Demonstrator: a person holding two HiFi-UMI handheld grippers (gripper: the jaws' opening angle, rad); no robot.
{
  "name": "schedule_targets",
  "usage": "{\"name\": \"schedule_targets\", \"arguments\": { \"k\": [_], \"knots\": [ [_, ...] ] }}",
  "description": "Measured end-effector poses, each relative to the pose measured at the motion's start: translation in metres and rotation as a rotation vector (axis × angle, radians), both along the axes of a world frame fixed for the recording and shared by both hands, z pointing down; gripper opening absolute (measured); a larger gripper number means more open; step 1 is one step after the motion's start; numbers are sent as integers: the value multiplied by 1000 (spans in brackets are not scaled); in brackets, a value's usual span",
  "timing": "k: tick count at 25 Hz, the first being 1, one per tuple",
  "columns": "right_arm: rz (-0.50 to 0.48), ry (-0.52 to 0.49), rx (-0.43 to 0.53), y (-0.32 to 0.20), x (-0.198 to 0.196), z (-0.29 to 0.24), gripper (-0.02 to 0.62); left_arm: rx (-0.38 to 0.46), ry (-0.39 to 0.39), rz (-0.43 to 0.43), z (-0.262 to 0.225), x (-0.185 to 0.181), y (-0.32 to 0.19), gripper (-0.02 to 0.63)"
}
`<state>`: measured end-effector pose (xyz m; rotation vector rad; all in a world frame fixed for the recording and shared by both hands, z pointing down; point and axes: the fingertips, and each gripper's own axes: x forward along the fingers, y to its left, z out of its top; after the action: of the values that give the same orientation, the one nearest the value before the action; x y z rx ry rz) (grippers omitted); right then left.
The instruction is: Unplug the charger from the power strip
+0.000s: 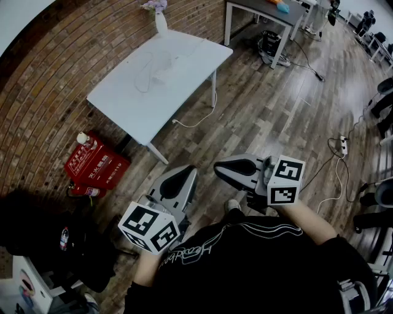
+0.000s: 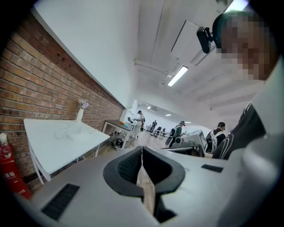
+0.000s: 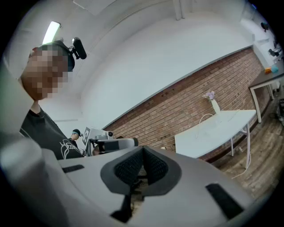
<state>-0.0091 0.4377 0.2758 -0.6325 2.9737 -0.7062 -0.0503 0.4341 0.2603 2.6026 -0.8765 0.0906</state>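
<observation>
A white table (image 1: 123, 98) stands by the brick wall, well ahead of me. On it lie a looped white cable (image 1: 144, 70) and a small white block (image 1: 163, 75); power strip and charger are too small to tell apart. Both grippers are held close to my body, far from the table. My left gripper (image 1: 187, 173) is shut with nothing in it, its pads (image 2: 133, 166) pressed together. My right gripper (image 1: 220, 167) points left and is shut and empty too. The table shows in the left gripper view (image 2: 57, 144) and in the right gripper view (image 3: 213, 133).
A white vase with flowers (image 1: 161, 21) stands at the table's far end. A cable (image 1: 196, 121) hangs from the table to the wooden floor. Red fire-extinguisher boxes (image 1: 95, 165) sit by the wall. Another power strip (image 1: 344, 145) lies on the floor at right. A grey desk (image 1: 264, 12) stands behind.
</observation>
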Motion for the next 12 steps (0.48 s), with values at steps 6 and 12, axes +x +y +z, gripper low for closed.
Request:
{"name": "schedule_targets", "arguments": {
  "k": [6, 12],
  "knots": [
    [14, -6, 13, 16, -8, -8, -3, 9, 12, 2, -6, -9, 16, 8],
    [38, -10, 29, 30, -14, -16, -3, 36, 14, -4, -13, -24, 30, 8]
  ]
}}
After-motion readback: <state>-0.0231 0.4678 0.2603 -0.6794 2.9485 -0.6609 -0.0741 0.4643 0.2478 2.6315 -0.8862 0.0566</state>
